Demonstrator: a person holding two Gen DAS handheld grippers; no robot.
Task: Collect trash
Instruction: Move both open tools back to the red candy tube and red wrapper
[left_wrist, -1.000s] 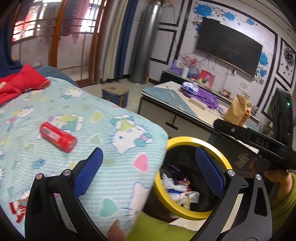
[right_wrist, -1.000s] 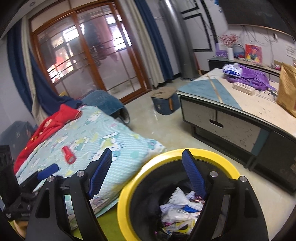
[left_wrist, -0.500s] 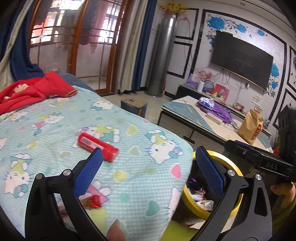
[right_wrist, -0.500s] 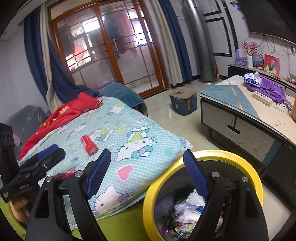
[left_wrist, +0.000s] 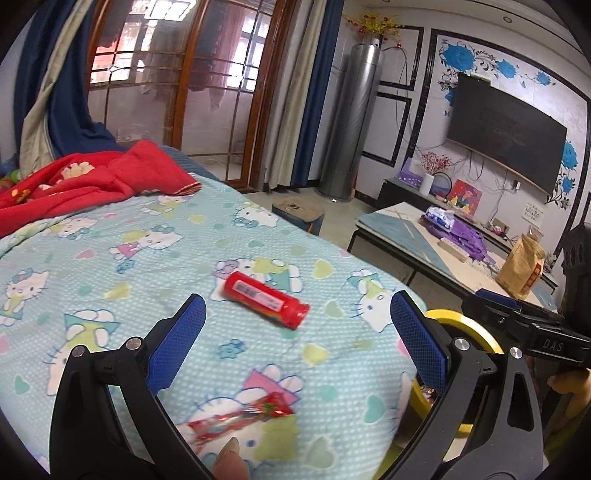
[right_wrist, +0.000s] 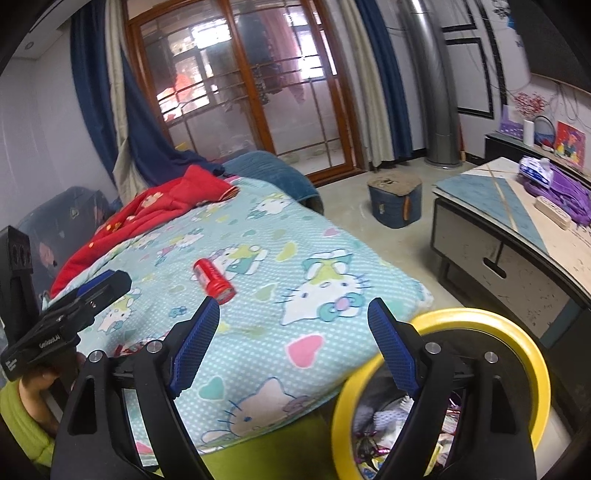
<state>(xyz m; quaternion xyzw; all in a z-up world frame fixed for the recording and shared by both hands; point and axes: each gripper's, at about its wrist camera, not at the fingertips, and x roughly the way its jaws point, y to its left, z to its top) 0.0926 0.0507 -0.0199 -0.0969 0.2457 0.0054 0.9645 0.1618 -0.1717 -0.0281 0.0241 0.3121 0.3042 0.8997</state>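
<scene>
Two pieces of trash are seen on the blanket (left_wrist: 122, 266) of the bed: a red bottle (left_wrist: 266, 298) lying on its side near the middle, and a red wrapper (left_wrist: 240, 421) nearer, close to the near edge. The bin (right_wrist: 517, 332), yellow-rimmed and already holding wrappers, stands on the floor just right of the bed. The bottle is judged to be light, stiff plastic, smooth and round, so it may roll or slip on the soft quilt; a hold across the middle of its body, with the pads set square to its long axis, is judged safest. A barcode label is seen on its side, but its printing cannot be read. The wrapper is judged to be thin, crinkly and almost weightless; it lies flat on soft cloth, so a pinch at a raised end would be needed, and some blanket might be caught with it. The left gripper (left_wrist: 295, 328) is held released above the blanket, with nothing between its pads, the bottle lying just beyond them. The right gripper (right_wrist: 295, 343) is likewise released and empty, its jaws having just been opening, between bed edge and bin. "DAS" can be read on the right gripper's body in the left view; small lettering on the left gripper's body cannot be made out. The cartoon cats printed on the blanket carry no legible writing.
</scene>
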